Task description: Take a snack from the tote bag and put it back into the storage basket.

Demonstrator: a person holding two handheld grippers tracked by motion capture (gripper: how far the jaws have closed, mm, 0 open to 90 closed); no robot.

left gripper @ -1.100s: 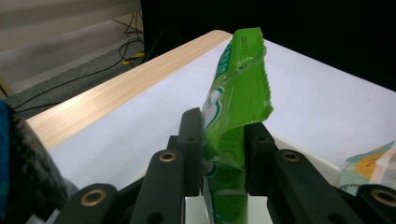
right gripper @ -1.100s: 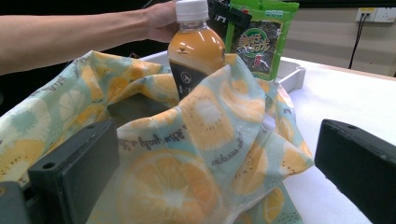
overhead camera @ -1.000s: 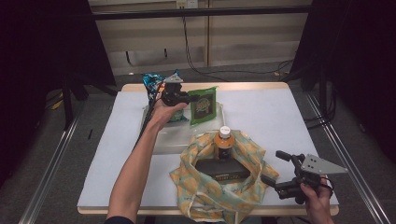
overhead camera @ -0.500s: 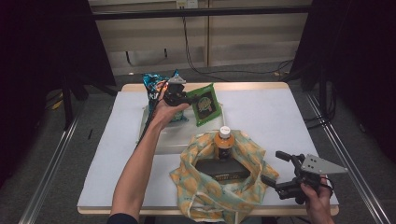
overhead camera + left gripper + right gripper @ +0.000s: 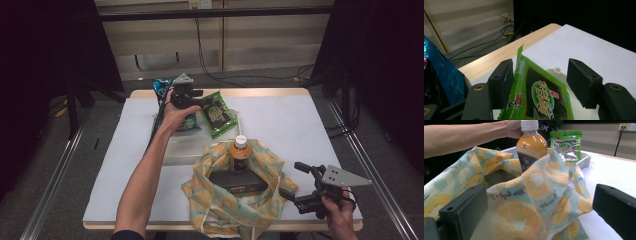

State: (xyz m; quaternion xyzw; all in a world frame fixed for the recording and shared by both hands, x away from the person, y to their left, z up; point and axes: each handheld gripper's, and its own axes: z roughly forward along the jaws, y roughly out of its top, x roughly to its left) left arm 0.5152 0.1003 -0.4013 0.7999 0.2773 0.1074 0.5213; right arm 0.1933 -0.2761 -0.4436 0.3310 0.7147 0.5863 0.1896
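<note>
A person works at a white-covered table [image 5: 310,130] with a two-jaw gripper in each hand. Near the table's 6 o'clock edge sits an open cloth bag printed with orange and lemon slices [image 5: 220,200]. Inside it stand an upright bottle of orange-brown drink with a white cap [image 5: 240,152] and a dark flat box [image 5: 239,182] lying just in front of the bottle.

At about 11 o'clock on the table, the left gripper [image 5: 197,102] hovers over a shallow white tray [image 5: 180,147]. Its jaws have just been opening; a flat green foil packet of seaweed snack [image 5: 216,113] sits between them, its edge beside one pad, the other pad well clear — no longer clamped. The packet's long axis runs from 11 toward 5 o'clock, its far end tilted up at the gripper. A crinkled blue foil snack bag [image 5: 162,90] lies just beside it at 9 o'clock.

The left gripper view shows the packet's [image 5: 537,92] printed label close up; the right gripper view shows the bag's lettering [image 5: 519,192] and the bottle's label.

The right gripper [image 5: 292,182], at 4 o'clock, has its jaws spread wide, the bag's rim between them, untouched.
</note>
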